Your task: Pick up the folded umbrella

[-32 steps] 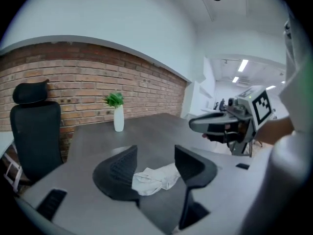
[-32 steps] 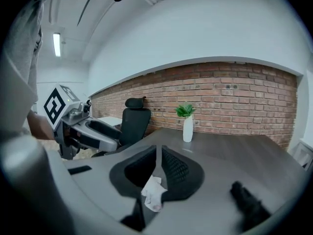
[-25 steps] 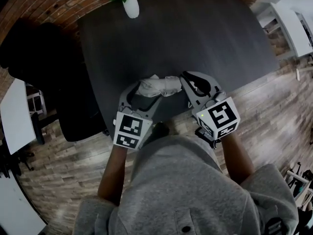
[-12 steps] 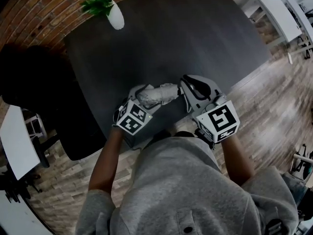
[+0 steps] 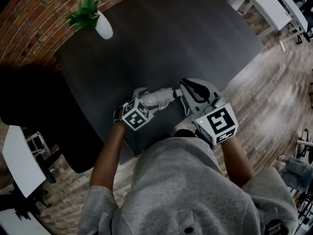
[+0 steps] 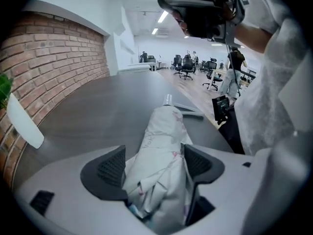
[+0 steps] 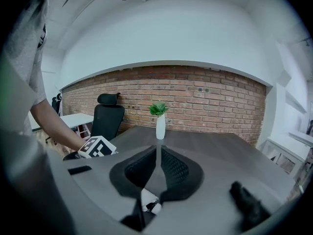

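Left gripper view: L gripper (image 6: pixel 154 153) jaws, just opened wide, loosely straddle folded white fabric umbrella (image 6: pixel 164 126); R gripper (image 7: pixel 157 152) nipped shut on its fabric; best close L squarely, bundle centred betw. pads.

Over dark table (image 5: pixel 195 38) — folded umbrella (image 5: pixel 161 97)
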Action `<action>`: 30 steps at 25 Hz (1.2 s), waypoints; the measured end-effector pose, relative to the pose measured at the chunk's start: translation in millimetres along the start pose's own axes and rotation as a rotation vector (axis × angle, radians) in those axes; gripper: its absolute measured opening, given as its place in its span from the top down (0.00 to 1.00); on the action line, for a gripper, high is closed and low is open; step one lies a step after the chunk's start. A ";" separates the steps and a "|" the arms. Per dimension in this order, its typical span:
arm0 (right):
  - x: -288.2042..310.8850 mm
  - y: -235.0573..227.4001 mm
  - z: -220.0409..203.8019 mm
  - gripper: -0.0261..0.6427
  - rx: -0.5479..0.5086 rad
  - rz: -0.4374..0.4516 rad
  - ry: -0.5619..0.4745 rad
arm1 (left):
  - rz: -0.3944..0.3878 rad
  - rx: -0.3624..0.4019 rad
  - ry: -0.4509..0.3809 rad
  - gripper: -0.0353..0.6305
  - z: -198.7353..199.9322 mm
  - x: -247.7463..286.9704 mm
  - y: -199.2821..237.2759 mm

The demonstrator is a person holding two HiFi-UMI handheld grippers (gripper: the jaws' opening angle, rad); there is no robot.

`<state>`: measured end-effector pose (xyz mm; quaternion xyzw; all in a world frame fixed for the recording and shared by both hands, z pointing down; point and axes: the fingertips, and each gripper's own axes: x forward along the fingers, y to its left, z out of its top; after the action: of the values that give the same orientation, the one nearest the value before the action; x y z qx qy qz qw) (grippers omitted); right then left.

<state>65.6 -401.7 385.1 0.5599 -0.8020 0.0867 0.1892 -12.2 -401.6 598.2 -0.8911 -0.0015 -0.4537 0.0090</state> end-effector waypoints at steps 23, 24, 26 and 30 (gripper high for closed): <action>-0.5 -10.7 -0.6 0.92 0.009 -0.046 0.004 | -0.177 0.132 0.131 0.41 -3.6 28.8 -15.1; -0.7 -10.7 -1.3 0.92 0.008 -0.046 0.005 | -0.176 0.129 0.132 0.41 -3.3 28.4 -15.7; -1.1 -10.5 -2.0 0.92 0.005 -0.048 0.007 | -0.168 0.113 0.130 0.44 -2.8 27.6 -16.0; -3.0 -8.7 0.2 0.92 -0.003 -0.051 -0.002 | -0.121 0.038 0.121 0.50 -4.0 27.4 -14.6</action>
<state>74.5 -402.3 383.1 0.5799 -0.7878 0.0803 0.1914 0.6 -387.2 622.9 -0.8600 -0.0633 -0.5063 -0.0013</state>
